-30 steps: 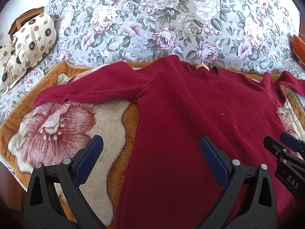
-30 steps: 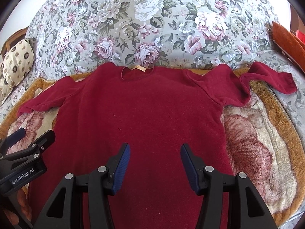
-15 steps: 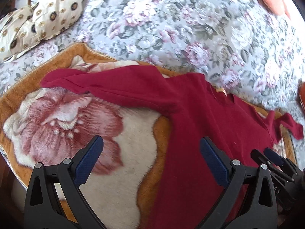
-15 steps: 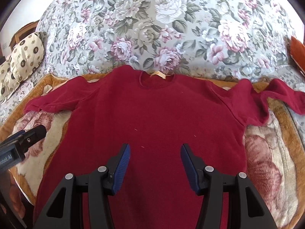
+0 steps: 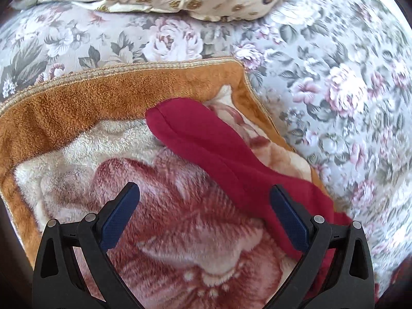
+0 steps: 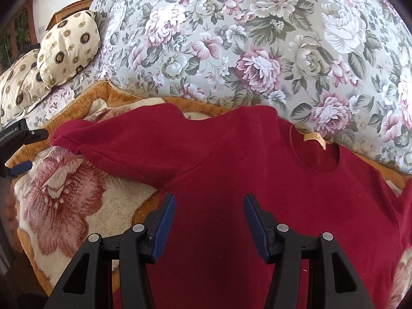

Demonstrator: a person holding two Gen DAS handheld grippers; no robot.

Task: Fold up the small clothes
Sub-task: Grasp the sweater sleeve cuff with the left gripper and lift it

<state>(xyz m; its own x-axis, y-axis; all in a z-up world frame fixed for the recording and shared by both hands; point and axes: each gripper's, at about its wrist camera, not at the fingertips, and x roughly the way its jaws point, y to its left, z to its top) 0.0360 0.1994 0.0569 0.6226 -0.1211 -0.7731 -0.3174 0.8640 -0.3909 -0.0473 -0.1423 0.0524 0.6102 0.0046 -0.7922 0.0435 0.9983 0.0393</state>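
The red top (image 6: pixel 257 193) lies flat, face up, on a plush blanket (image 6: pixel 64 206) spread over the flowered bed (image 6: pixel 257 38), neck toward the far side. Its left sleeve (image 5: pixel 206 141) stretches out over the blanket, cuff near the orange border. The left gripper (image 5: pixel 203 219) hangs above the sleeve's inner part, fingers released and wide with nothing between them; the right gripper (image 6: pixel 209 221) hovers over the chest by the armpit, also released and empty

The likely step is folding this sleeve in across the body. Best to pinch the cuff only — not the pile beneath — lift it just clear, and lay it straight across while the right gripper pins the shoulder seam

There is free blanket all around the sleeve; the pillows (image 6: pixel 51 59) sit well apart — nothing blocks the sweep
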